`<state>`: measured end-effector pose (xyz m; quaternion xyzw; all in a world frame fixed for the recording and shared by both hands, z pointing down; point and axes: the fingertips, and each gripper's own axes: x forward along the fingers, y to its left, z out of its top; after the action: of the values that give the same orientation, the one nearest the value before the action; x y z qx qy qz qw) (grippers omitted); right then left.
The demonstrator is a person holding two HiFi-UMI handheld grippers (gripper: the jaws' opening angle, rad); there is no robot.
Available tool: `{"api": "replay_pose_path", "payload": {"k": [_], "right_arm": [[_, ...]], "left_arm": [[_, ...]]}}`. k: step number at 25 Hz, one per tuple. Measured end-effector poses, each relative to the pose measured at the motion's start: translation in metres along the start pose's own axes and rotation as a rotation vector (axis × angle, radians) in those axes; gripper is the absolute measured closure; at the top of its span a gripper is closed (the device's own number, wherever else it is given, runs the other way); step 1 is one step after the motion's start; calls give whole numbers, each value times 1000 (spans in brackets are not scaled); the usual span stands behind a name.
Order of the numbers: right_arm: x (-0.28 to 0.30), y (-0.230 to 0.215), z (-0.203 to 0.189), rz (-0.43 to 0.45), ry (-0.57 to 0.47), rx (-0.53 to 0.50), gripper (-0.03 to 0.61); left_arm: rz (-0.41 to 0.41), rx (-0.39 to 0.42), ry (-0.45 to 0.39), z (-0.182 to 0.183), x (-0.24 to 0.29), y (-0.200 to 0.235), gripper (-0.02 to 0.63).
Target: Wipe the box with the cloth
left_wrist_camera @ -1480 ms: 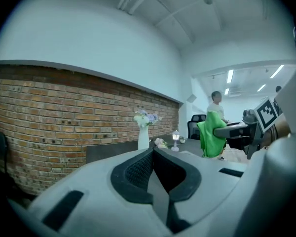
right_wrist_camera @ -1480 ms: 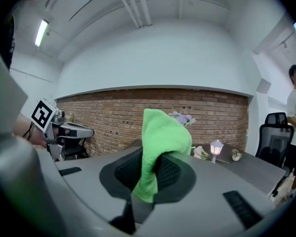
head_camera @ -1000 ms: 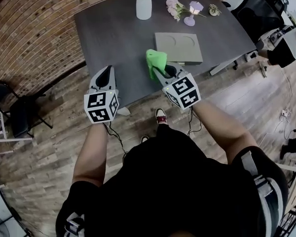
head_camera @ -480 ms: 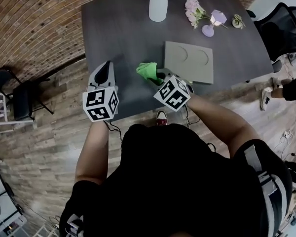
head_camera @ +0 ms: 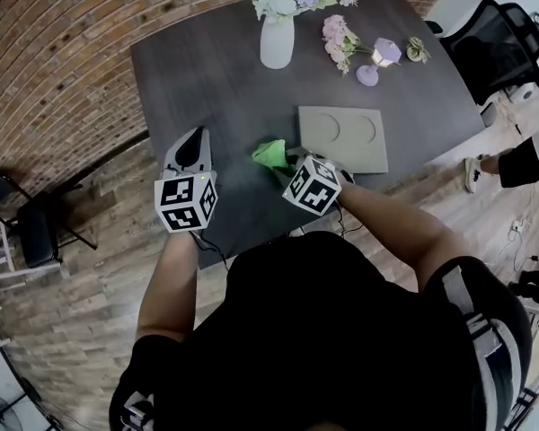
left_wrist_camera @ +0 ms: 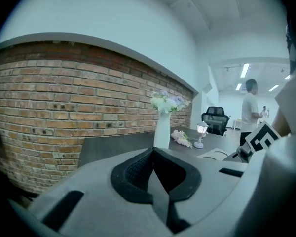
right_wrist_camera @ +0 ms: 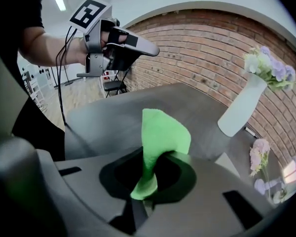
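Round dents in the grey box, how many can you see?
2, side by side in the box top: left dent nearer the cloth, right dent beyond it.

The head view looks steeply down from above the person onto the table, with the left tool and right tool close below. The left gripper view sits low by the table's edge, facing the vase and brick wall. The right gripper view, close behind the cloth, faces across the same table (vase at its right) and catches the left tool.

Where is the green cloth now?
In the head view the green cloth is pinched in the right gripper, above the table, just left of the grey box.
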<state>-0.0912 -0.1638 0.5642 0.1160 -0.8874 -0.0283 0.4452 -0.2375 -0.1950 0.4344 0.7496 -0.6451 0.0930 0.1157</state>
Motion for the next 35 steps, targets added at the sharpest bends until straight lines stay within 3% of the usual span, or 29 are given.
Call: {"api": "replay_pose_path", "payload": {"k": [12,22,35], "right_arm": [[10,-44,-11,29,85,-76,535],[37,-121,0,-26,82,-111,535],[50,-213,-1,-122,73,-34,535]], "left_arm": [[-83,-1,24,-2,30,-27,604],[38,-15,63,-10,10,-6,604],[118,-7,101,-12,4,-13,604]]}}
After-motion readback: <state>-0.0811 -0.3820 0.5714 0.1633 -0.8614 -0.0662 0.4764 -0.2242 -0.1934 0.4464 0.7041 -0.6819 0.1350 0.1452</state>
